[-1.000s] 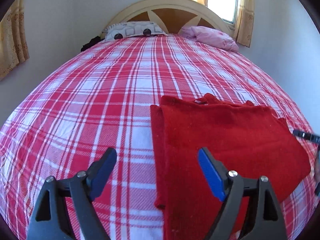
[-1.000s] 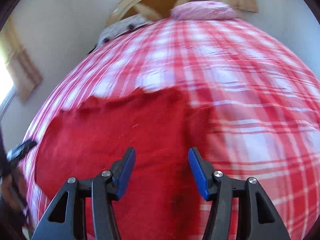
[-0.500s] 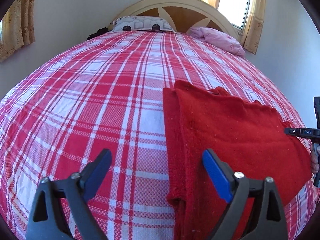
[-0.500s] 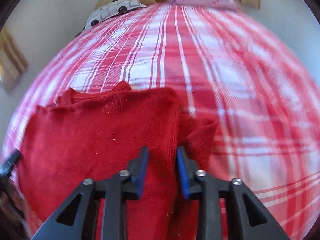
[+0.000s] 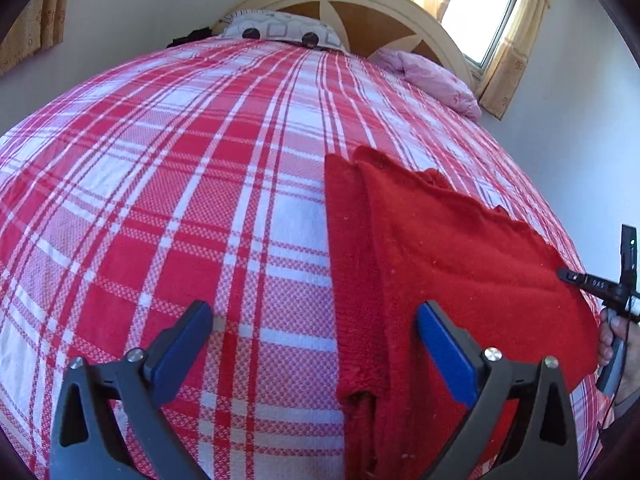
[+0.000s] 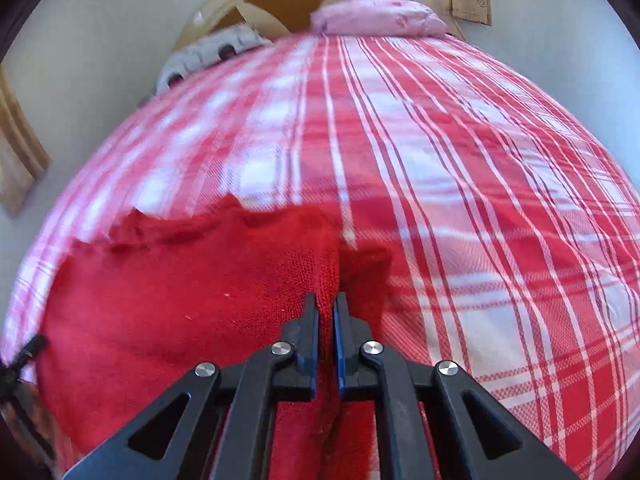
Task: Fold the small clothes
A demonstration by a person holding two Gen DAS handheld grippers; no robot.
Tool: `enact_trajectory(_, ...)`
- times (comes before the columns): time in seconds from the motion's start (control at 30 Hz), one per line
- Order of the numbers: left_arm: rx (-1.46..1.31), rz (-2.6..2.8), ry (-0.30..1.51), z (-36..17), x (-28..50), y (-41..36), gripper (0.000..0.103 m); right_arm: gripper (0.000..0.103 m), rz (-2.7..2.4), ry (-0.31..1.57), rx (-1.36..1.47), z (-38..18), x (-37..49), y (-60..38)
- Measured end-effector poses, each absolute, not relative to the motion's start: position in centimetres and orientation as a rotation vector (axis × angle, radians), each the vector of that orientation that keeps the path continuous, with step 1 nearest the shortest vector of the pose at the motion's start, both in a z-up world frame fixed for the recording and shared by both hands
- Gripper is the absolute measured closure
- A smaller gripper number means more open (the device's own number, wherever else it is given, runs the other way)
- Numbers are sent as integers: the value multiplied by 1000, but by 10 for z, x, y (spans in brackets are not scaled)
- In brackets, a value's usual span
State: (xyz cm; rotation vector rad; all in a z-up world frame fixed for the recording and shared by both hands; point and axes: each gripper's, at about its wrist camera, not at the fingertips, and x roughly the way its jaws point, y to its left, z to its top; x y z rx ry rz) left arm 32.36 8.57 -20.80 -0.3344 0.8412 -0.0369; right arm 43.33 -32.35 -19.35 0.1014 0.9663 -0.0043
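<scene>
A red knitted garment (image 5: 432,264) lies partly folded on the red and white plaid bedspread (image 5: 200,184). My left gripper (image 5: 316,344) is open, low over the garment's left edge, with its right finger (image 5: 444,344) above the red cloth and its left finger over the bedspread. In the right wrist view the garment (image 6: 180,300) fills the lower left. My right gripper (image 6: 326,312) is shut on the garment's right edge, with a fold of red cloth pinched between the blue pads. The right gripper's body shows at the left wrist view's right edge (image 5: 592,280).
A patterned pillow (image 5: 280,34) and a pink pillow (image 5: 432,76) lie at the wooden headboard (image 5: 360,4). A window with curtains (image 5: 484,12) is at the back right. White walls flank the bed. The bedspread stretches wide to the left.
My right gripper has closed from wide open onto the garment's right edge. My left gripper has shifted slightly left and lower, staying open.
</scene>
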Motion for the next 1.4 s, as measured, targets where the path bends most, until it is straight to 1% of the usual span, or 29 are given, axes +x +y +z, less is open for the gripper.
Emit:
enact_trajectory(0.13, -293, -17, 848, -208, 324, 78, 0, 95, 12, 964, 105, -192, 433, -323)
enact_trajectory(0.17, -286, -14, 849, -208, 324, 77, 0, 90, 13, 957, 107, -188, 430, -323)
enact_trajectory(0.2, -285, -14, 848, -208, 324, 77, 0, 79, -1, 942, 91, -182, 426, -322)
enact_trajectory(0.23, -289, -16, 847, -208, 324, 78, 0, 71, -14, 919, 70, -175, 420, -320)
enact_trajectory(0.27, -294, -18, 846, -208, 324, 79, 0, 55, -12, 893, 60, -167, 412, -318)
enact_trajectory(0.3, -299, -21, 844, -208, 323, 80, 0, 51, 23, 856, 73, -156, 399, -315)
enact_trajectory(0.4, -305, -22, 842, -209, 322, 81, 0, 51, 150, 822, 110, -143, 372, -301)
enact_trajectory(0.47, -300, -19, 844, -209, 323, 81, 0, 51, 228, 834, 96, -144, 353, -287)
enact_trajectory(0.53, -295, -16, 845, -209, 323, 81, 0, 51, 270, 877, 63, -155, 342, -274)
enact_trajectory(0.63, -282, -7, 849, -209, 323, 79, 0, 50, 241, 960, 8, -186, 337, -271)
enact_trajectory(0.7, -269, -1, 854, -210, 324, 77, 0, 50, 246, 932, -5, -190, 333, -272)
enact_trajectory(0.8, -252, 10, 859, -210, 325, 76, 0, 50, 226, 913, 9, -178, 327, -270)
enact_trajectory(0.93, -242, 17, 860, -210, 324, 74, 0, 50, 228, 837, -34, -161, 307, -262)
enact_trajectory(0.97, -243, 17, 860, -210, 324, 75, 0, 50, 215, 842, -60, -164, 306, -260)
enact_trajectory(1.07, -244, 16, 860, -210, 324, 75, 0, 50, 179, 945, -90, -191, 315, -263)
enact_trajectory(1.13, -242, 17, 861, -210, 324, 74, 0, 50, 178, 913, -93, -193, 314, -263)
enact_trajectory(1.23, -255, 8, 862, -209, 323, 76, 0, 50, 143, 916, -124, -187, 312, -254)
enact_trajectory(1.3, -281, 2, 833, -205, 315, 82, 0, 50, 118, 905, -140, -180, 307, -248)
enact_trajectory(1.4, -357, 51, 736, -196, 294, 103, 0, 50, 146, 859, -166, -165, 294, -232)
